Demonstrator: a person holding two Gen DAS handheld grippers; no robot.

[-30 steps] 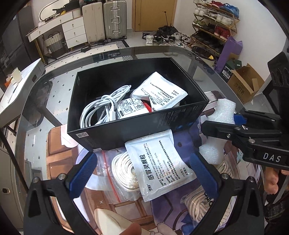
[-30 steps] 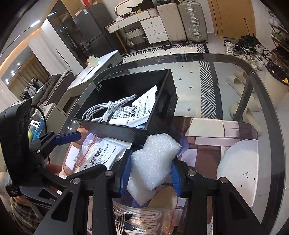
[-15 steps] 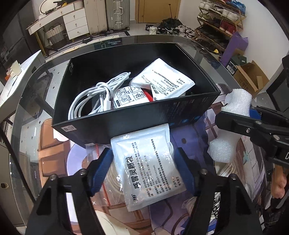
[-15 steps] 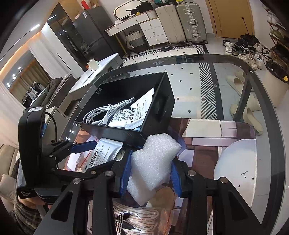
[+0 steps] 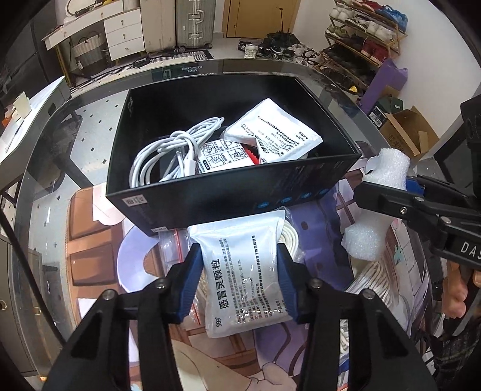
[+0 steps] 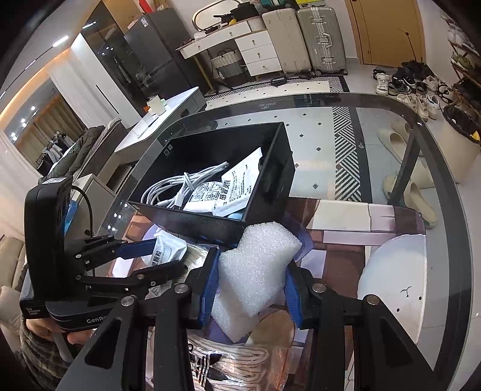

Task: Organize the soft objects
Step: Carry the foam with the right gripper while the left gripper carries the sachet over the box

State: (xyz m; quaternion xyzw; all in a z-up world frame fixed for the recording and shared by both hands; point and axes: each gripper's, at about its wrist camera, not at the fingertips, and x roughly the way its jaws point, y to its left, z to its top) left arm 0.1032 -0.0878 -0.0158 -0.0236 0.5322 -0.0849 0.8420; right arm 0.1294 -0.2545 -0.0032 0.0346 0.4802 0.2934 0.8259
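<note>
Room: a tiled floor, two suitcases (image 5: 177,24) beside a white drawer unit, and a shoe rack (image 5: 363,33) along the far wall are seen.
Surface: a glass table (image 6: 390,144) is laid with an illustrated mat (image 6: 336,222) on its near part.
Container: a black box (image 5: 228,192) is set open on the table, just beyond the mat's items.
Contents: a coiled white cable (image 5: 168,156) is lodged at the box's left side, with white sachets (image 5: 273,132) piled to its right (one printed with pictograms).
Left gripper (image 5: 239,279): its jaws have just been closing, and a white medicine sachet (image 5: 243,273) is now pressed between the blue pads, just in front of the box.
Right gripper (image 6: 249,288): a white foam block (image 6: 255,270) is clamped between narrow-set jaws, near the box's front corner.
Under the sachet: a bagged coil of cream rope (image 5: 290,240) is partly covered; another bagged rope (image 6: 231,364) is seen below the foam.
</note>
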